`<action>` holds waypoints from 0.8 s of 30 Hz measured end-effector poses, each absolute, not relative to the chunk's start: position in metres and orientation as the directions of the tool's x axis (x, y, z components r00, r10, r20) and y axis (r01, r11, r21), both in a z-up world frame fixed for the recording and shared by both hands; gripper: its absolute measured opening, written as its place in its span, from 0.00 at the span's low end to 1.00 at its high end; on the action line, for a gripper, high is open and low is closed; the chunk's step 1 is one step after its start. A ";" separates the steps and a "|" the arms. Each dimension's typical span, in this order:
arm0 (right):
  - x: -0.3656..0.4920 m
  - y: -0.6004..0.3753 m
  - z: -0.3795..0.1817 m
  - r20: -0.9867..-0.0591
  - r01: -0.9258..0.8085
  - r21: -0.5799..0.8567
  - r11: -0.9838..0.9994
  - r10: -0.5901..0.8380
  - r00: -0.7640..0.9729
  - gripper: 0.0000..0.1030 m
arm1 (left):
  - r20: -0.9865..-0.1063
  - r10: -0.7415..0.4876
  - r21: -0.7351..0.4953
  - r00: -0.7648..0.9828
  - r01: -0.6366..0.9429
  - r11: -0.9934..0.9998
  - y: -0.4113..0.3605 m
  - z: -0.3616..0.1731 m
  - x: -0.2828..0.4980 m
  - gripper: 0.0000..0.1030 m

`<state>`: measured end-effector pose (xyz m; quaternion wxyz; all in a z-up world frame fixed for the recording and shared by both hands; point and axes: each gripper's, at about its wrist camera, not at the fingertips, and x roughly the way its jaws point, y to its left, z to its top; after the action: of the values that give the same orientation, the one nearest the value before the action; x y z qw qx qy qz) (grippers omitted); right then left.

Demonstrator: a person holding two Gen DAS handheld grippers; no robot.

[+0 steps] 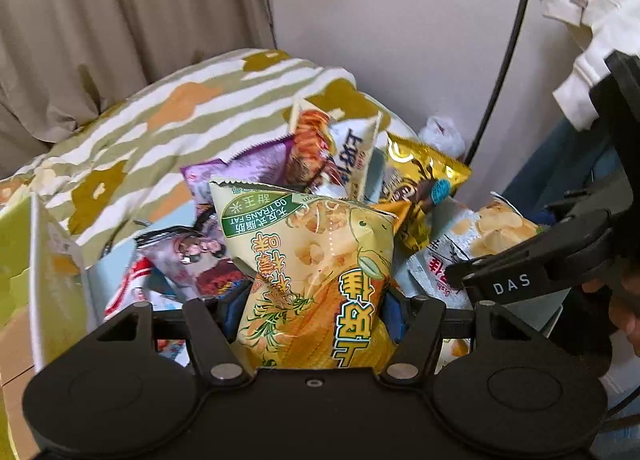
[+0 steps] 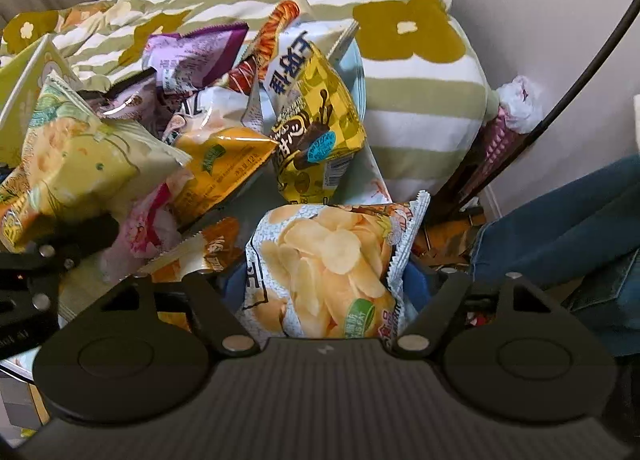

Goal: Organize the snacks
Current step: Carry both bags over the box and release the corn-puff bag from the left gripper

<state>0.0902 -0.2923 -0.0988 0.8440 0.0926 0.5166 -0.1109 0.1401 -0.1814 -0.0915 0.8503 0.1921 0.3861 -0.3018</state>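
Note:
My left gripper (image 1: 316,312) is shut on a pale green and yellow corn snack bag (image 1: 316,260), held upright over a heap of snack bags. The same bag shows at the left of the right wrist view (image 2: 76,171). My right gripper (image 2: 328,296) is shut on a white potato chip bag (image 2: 328,260), which also shows at the right of the left wrist view (image 1: 480,236). The heap holds a gold chocolate snack bag (image 2: 316,139), a purple bag (image 2: 196,51), an orange bag (image 2: 224,167) and others.
A striped green, white and orange quilt (image 2: 412,99) lies behind the heap. A white wall (image 1: 400,19) and a black cable (image 1: 504,59) are at the right. Blue jeans (image 2: 560,227) lie at the right. A green carton flap (image 1: 16,260) stands at the left.

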 end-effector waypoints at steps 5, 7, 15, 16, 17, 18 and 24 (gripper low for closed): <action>0.083 -0.288 -0.077 -0.863 0.266 0.042 0.963 -0.099 0.495 0.87 | -0.746 -0.360 0.096 0.560 0.625 0.774 -0.168 -0.072 0.133 0.66; 0.080 -0.284 -0.064 -0.848 0.253 0.042 0.967 -0.099 0.521 0.87 | -0.732 -0.356 0.102 0.581 0.609 0.787 -0.163 -0.063 0.128 0.66; 0.077 -0.256 -0.007 -0.775 0.126 0.062 0.990 -0.032 0.631 0.87 | -0.658 -0.307 0.110 0.687 0.491 0.864 -0.125 -0.021 0.106 0.66; 0.079 -0.250 0.000 -0.763 0.100 0.066 0.993 -0.014 0.646 0.87 | -0.648 -0.287 0.116 0.705 0.464 0.878 -0.118 -0.016 0.104 0.66; 0.081 -0.244 0.008 -0.750 0.070 0.071 0.995 0.007 0.661 0.87 | -0.641 -0.269 0.119 0.719 0.440 0.890 -0.111 -0.012 0.102 0.66; 0.084 -0.237 0.014 -0.739 0.045 0.076 0.996 0.026 0.673 0.87 | -0.632 -0.250 0.123 0.734 0.413 0.902 -0.103 -0.008 0.101 0.66; 0.112 -0.186 0.044 -0.690 -0.121 0.101 0.988 0.157 0.707 0.87 | -0.590 -0.115 0.135 0.800 0.237 0.962 -0.047 0.016 0.102 0.66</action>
<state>0.1121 -0.1856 0.0435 0.9234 0.0240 0.3756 0.0753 0.1019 -0.0466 0.0157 0.9431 0.1015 0.3025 -0.0933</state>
